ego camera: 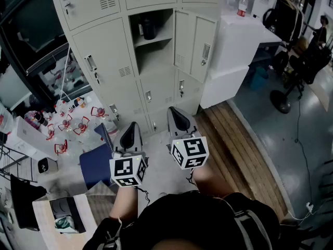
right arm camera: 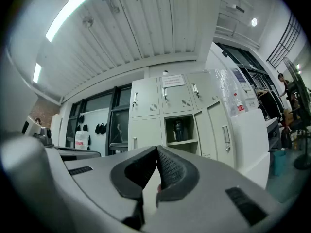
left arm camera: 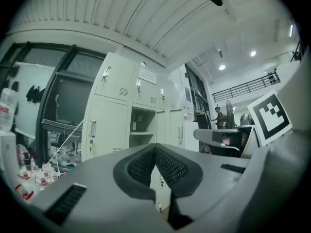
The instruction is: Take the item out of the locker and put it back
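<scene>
The dark bottle (ego camera: 149, 29) is stood upright (long axis vertical) on the open locker shelf (ego camera: 158, 38); left gripper (left arm camera: 155, 148) and right gripper (right arm camera: 157, 150) are clenched, empty.

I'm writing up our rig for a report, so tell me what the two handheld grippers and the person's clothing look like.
Both the left gripper and right gripper have pale grey bodies tapering to black, mesh-textured pads. Each carries a white cube printed with black square markers. The forearms are bare; the person wears dark clothing with pale stripes.
</scene>
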Tool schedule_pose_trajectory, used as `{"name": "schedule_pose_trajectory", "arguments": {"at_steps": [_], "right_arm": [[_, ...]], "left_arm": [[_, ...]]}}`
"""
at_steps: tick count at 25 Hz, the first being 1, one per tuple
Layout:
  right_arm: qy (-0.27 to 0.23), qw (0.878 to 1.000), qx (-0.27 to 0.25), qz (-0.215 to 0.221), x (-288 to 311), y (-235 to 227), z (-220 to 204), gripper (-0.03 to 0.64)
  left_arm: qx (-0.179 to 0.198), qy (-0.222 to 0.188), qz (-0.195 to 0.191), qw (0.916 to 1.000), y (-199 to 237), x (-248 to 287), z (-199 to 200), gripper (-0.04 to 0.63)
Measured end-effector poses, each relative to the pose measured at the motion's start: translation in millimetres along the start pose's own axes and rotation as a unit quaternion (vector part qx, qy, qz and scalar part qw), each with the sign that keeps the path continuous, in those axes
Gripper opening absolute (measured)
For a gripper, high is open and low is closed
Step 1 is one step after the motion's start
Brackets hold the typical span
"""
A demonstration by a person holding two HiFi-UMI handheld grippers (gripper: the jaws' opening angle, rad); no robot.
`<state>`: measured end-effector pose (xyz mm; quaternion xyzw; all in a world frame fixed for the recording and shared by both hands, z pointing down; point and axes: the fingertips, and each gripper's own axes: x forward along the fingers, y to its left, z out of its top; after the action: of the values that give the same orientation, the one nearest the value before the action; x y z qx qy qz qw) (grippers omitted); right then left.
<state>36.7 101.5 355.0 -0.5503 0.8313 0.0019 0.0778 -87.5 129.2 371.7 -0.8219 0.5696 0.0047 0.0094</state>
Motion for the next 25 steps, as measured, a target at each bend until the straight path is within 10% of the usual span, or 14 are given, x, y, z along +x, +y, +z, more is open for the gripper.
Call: {"name": "schedule_pose_trajectory", "arguments": {"at_steps": [25], "right_arm": [[-0.004,1.0,0.006,-0.021,3,16,-4,0.017]], "left_arm": [[-0.009,-0.012,-0.045,0.9989,9,4,0,0.013]]}}
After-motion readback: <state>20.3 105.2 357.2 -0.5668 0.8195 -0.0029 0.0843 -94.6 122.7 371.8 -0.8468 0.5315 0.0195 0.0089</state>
